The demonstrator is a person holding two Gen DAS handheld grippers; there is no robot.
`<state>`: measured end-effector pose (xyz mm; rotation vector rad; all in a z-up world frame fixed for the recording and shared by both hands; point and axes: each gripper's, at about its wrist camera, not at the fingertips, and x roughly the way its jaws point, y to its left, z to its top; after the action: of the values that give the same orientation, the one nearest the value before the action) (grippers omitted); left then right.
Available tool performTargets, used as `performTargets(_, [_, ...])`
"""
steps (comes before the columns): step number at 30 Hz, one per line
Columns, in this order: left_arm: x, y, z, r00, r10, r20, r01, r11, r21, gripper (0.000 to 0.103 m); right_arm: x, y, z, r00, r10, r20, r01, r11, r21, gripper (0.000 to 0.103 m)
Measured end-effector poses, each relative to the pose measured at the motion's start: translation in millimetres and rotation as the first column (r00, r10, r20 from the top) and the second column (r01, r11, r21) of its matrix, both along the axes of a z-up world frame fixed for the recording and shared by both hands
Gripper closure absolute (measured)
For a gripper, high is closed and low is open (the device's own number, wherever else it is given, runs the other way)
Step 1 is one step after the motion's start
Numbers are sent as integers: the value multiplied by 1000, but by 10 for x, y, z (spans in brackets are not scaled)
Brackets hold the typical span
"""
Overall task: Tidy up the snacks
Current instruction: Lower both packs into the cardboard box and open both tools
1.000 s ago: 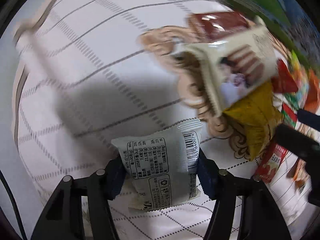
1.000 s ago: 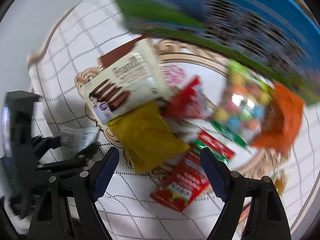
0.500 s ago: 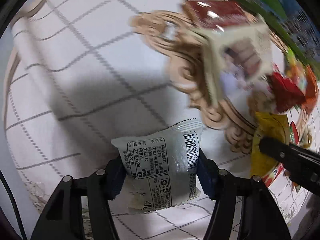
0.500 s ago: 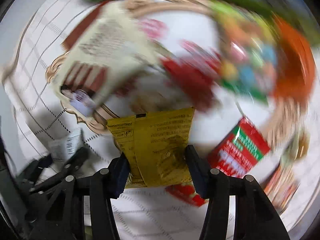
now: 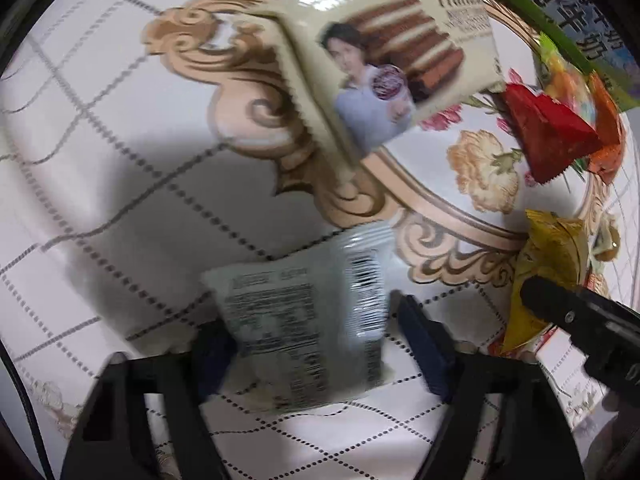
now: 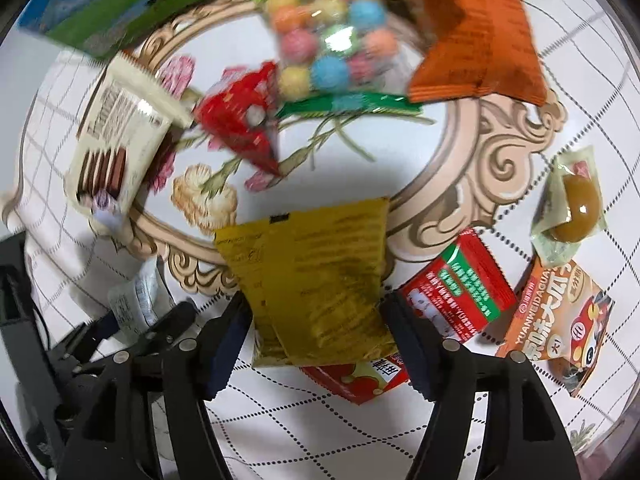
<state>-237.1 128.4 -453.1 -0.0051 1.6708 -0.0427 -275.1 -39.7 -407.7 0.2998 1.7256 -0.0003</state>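
In the left wrist view my left gripper (image 5: 316, 344) has its jaws spread, and a grey-white snack packet (image 5: 308, 320) lies loose and blurred between them on the tablecloth. In the right wrist view my right gripper (image 6: 316, 320) is shut on a yellow snack packet (image 6: 316, 280). The left gripper with its grey-white packet (image 6: 136, 304) shows at lower left there. The yellow packet (image 5: 548, 268) and the right gripper's finger (image 5: 576, 312) show at the right of the left wrist view.
A cream wafer box (image 5: 400, 60), a red pouch (image 6: 244, 116), a bag of coloured balls (image 6: 332, 44) and an orange packet (image 6: 476, 40) lie on the flowered cloth. Red-green packets (image 6: 460, 292), a jelly cup (image 6: 576, 208) and an orange bag (image 6: 560, 320) lie to the right.
My left gripper has opened and the grey-white packet has come loose. My right gripper closed on the yellow packet and has lifted it toward the camera.
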Motion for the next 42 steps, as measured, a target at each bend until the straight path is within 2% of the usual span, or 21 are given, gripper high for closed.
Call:
performTargets(1, [-46,39,14,1000,-2,1,2,1000,-3,47,-31,42,-8,1000,15,5,-15,1000,-12,33])
performTargets(2, [-75,36,25,1000,-2,-1,2,1000,-6,50,-54,71,5,999,32,16,-32,999,-31,41])
performTargets(5, [-161,0,100,1000,-15,6,15,1000,0,53,-252,311,-58,998,37,40,-36,999,-34,47])
performTargets(7, [-167,-46,248,1000,-19,20,19,1000,-6,53,-301,313,39,998,29,60,-28,999,-21,49])
performTargets(11, [-140,-167,551,997,-30,65,33,998,-48,53,-164,254,425,994,9,111,-13,1000,28,50])
performTargets(14, [-51,-289,935,992,-31,124,43,994,-100,53,-142,176,780,986,-15,165,2,997,79,50])
performTargets(17, [131,-445,1412,980,-31,197,65,984,-166,53,-58,-15,1148,973,-53,224,27,993,117,50])
performTargets(21, [590,-750,2025,957,-56,286,124,967,-224,53,331,-414,1762,937,-117,329,66,985,162,50])
performTargets(22, [823,-699,2142,952,-61,298,132,965,-227,53,562,-652,1892,929,-127,348,72,983,166,50])
performTargets(25, [1315,-852,2373,937,-88,337,158,970,-185,53,951,-915,2187,895,-145,421,95,986,137,50])
performTargets(28, [1839,-952,2387,929,-113,353,160,981,-109,53,1434,-1123,2272,877,-128,463,106,992,74,50])
performTargets(32, [2551,-1084,2098,939,-147,312,157,988,-8,53,2080,-1449,2172,884,-99,457,113,994,-3,50])
performTargets(36, [3119,-1112,1669,961,-163,225,153,986,62,53,2631,-1612,1832,911,-74,405,107,992,-61,50])
performTargets(40, [3440,-1111,1375,974,-165,152,152,984,94,53,3092,-1580,1294,938,-57,342,97,990,-101,50])
performTargets(42, [3545,-1098,1269,981,-149,124,138,986,94,53,3243,-1613,1141,947,-51,318,90,990,-109,50])
